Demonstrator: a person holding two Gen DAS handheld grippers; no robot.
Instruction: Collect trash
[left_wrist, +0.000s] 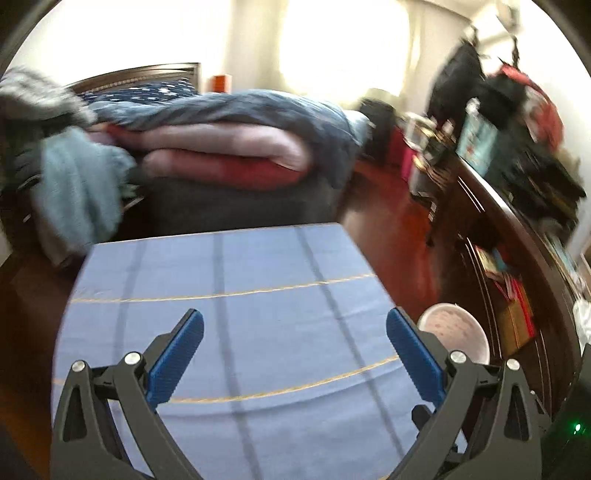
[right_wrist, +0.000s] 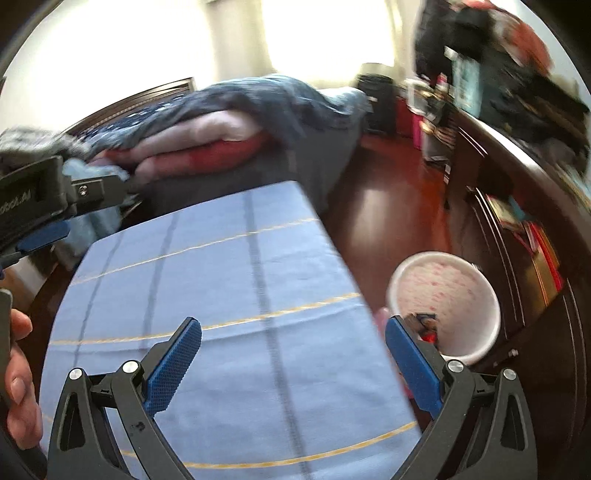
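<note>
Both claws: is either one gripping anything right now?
Nothing is held. The left claw and right claw both gape open and empty above the blue tablecloth.

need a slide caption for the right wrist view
Open right tool above blue tablecloth, white trash bin with wrappers on floor beside it.

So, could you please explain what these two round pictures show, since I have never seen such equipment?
Each picture comes from a fisheye camera fixed on a hand-held gripper, looking forward along its two blue-padded fingers. One shows the left gripper, the other the right gripper. A person carries them; a hand shows at the edge of the right view. Both grippers are open and hold nothing. Below them is a table with a blue checked cloth, which shows nothing lying on it. Beside it stands a pale bin with some wrappers inside.
</note>
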